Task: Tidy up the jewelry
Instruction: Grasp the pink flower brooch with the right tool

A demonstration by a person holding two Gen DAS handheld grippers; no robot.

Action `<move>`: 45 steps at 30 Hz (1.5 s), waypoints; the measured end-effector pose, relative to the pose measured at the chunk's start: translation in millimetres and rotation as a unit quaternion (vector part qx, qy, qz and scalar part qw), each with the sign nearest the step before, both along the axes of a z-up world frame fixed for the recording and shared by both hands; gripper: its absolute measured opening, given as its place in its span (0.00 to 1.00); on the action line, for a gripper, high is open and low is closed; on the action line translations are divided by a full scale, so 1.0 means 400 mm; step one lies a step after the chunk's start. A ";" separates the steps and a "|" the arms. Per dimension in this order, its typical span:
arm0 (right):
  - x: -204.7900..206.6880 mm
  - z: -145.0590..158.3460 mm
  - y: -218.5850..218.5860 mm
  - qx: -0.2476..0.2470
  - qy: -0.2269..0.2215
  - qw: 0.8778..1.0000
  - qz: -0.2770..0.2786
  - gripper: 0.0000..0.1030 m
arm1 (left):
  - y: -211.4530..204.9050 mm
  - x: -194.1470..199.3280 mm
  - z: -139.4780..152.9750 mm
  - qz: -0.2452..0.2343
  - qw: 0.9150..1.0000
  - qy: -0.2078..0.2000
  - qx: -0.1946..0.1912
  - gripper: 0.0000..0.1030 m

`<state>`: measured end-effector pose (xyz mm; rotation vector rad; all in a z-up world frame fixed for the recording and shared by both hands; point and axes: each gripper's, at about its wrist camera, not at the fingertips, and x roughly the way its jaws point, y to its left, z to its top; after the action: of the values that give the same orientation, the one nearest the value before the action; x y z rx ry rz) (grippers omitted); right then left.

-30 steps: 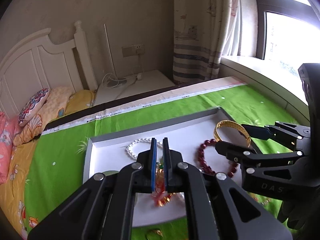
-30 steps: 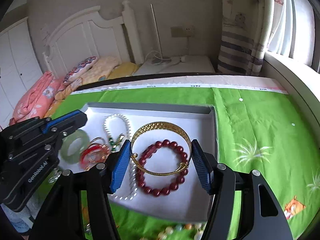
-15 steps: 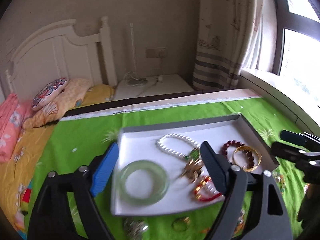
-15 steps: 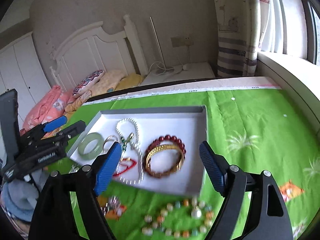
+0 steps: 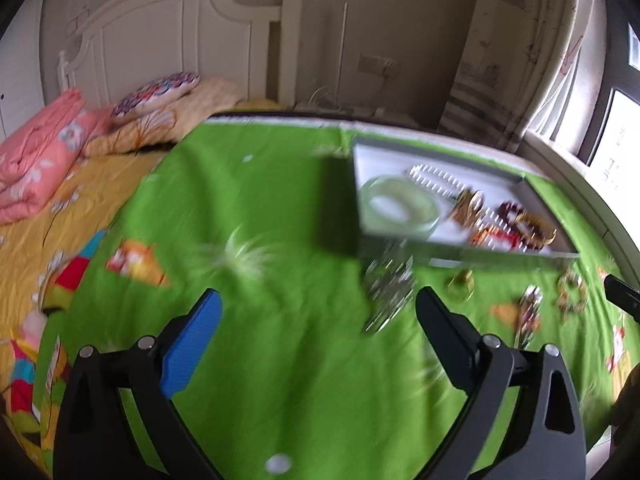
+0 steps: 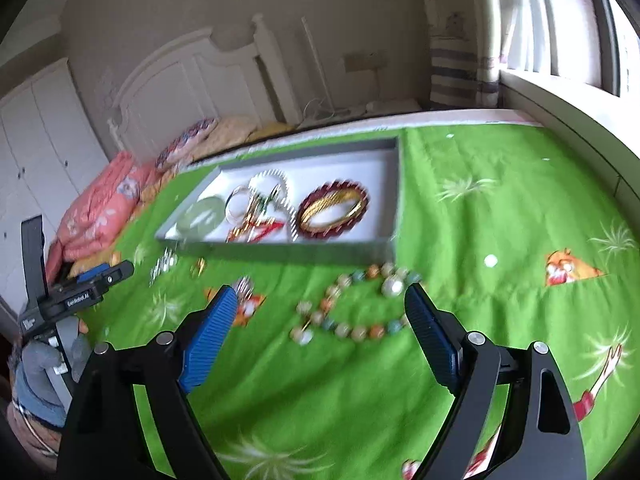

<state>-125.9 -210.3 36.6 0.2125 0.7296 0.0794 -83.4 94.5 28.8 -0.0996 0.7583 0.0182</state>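
A grey jewelry tray [image 6: 394, 184] lies on the green sheet and holds a jade bangle [image 6: 202, 214], a pearl string [image 6: 280, 178], a gold bangle [image 6: 334, 208] inside a red bead bracelet [image 6: 310, 202], and small red-gold pieces. A multicoloured bead necklace [image 6: 352, 300] lies on the sheet in front of the tray, just ahead of my open, empty right gripper [image 6: 320, 332]. My left gripper [image 5: 318, 340] is open and empty, pulled back left of the tray [image 5: 460, 254]. A silver chain [image 5: 390, 292], a gold ring [image 5: 460, 284] and small pieces lie loose before the tray.
The green cartoon sheet [image 5: 260, 240] covers the bed. Pink quilt [image 5: 36, 152] and pillows sit at the left by the white headboard [image 5: 180, 36]. A window ledge [image 6: 560, 100] and curtain run along the right.
Both grippers have pulled back from the tray and up. The left one, shut one second ago, has opened and swung left. The left view is motion-blurred.
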 end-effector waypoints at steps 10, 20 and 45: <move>0.057 -0.038 0.222 -0.050 0.063 0.994 0.068 0.81 | 0.021 -0.014 -0.022 -0.020 0.999 0.019 -0.025 0.97; 0.157 -0.085 0.325 -0.154 0.102 0.982 0.044 0.81 | -0.011 -0.009 -0.021 -0.062 0.998 0.017 -0.025 0.97; 0.122 -0.076 0.268 -0.139 0.080 0.984 0.075 0.19 | -0.050 0.026 -0.056 -0.068 0.995 0.076 0.008 0.98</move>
<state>-77.1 -103.1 6.0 -0.1060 0.9074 0.1041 -73.0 74.7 6.3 -0.0311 0.9166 -0.0989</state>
